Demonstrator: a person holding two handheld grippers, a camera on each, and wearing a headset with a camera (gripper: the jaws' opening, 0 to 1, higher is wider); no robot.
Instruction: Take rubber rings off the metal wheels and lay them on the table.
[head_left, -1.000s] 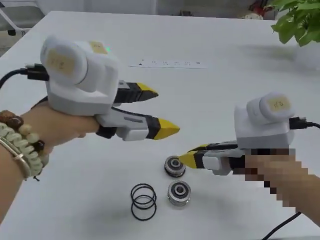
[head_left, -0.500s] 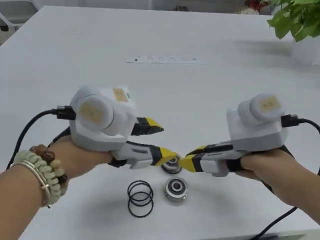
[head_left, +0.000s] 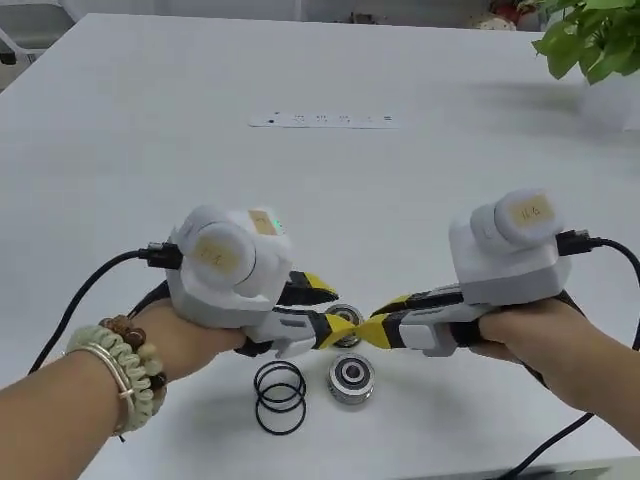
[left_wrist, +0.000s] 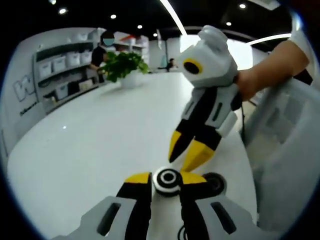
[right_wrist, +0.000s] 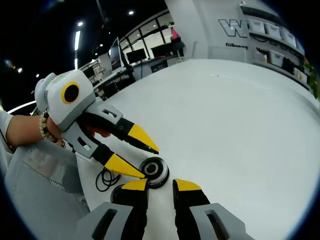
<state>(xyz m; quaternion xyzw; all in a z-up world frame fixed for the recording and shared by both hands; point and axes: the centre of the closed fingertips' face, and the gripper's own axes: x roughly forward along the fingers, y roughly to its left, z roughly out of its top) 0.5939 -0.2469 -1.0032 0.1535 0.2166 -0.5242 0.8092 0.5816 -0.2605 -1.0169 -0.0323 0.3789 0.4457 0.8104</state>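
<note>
On the worktop (head_left: 420, 200), two rubber rings (head_left: 280, 397) already lie loose beside the near metal wheel (head_left: 352, 378). The left tool (head_left: 335, 313) stands open astride the far wheel (left_wrist: 167, 181). The right tool (head_left: 375, 328), slightly parted and empty, points at it. Further stripping appears pending.

An open-plan office or lab: broad white table (head_left: 200, 80), shelves of storage bins (left_wrist: 60, 67), desks with monitors (right_wrist: 150, 52), recessed ceiling lights (left_wrist: 114, 16).

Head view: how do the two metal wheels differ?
The far metal wheel sits between the tips of the left gripper and right gripper; the near metal wheel lies untouched. The near one lies beside the rubber rings; the far one lies farther from them. Both rest on the table.
</note>
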